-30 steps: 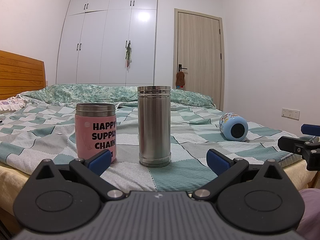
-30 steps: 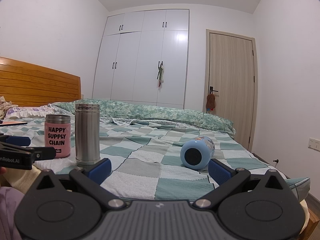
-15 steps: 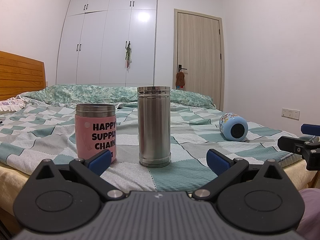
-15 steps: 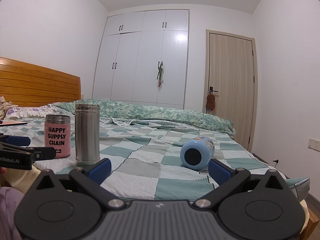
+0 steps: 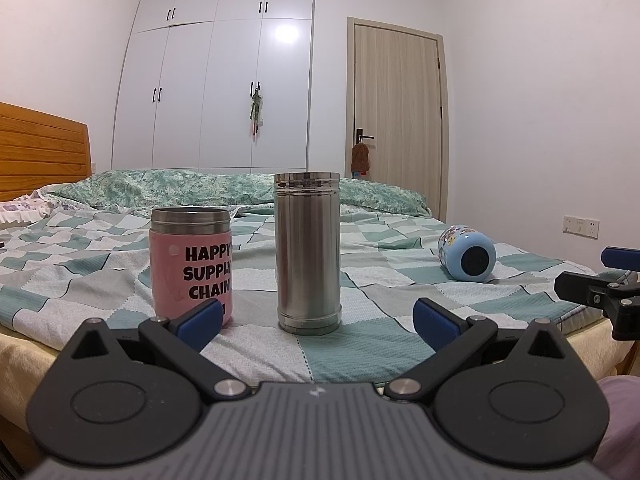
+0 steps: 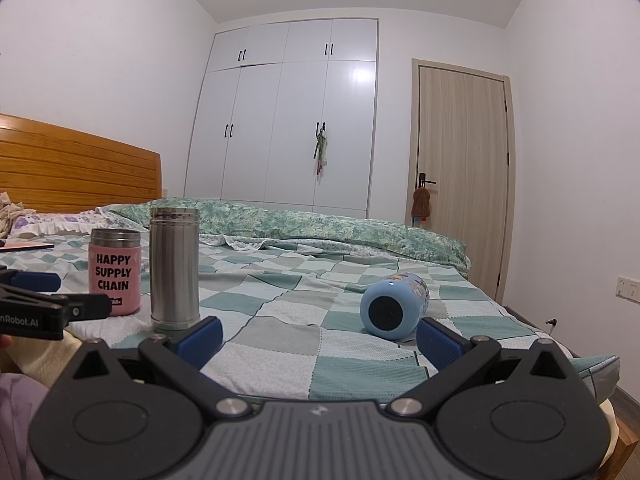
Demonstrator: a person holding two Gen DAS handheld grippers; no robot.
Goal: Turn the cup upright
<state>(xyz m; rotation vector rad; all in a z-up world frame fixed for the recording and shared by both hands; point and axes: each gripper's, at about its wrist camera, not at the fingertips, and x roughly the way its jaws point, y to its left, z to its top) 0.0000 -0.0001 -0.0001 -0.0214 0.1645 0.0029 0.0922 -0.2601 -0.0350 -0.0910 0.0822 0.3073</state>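
Note:
A light blue cup point(image 6: 394, 306) lies on its side on the checked bedspread, its round base toward me; it also shows at the right in the left wrist view point(image 5: 467, 259). My right gripper point(image 6: 318, 336) is open and empty at the bed's near edge, the cup just beyond its right finger. My left gripper point(image 5: 316, 320) is open and empty, facing an upright steel cup point(image 5: 307, 252) and an upright pink cup point(image 5: 191, 266) lettered "HAPPY SUPPLY CHAIN". Each gripper shows at the edge of the other's view.
The bed point(image 6: 280, 320) has a folded green quilt point(image 6: 320, 226) at its far side and a wooden headboard point(image 6: 72, 168) at the left. A white wardrobe point(image 6: 292, 120) and a door point(image 6: 460, 176) stand behind.

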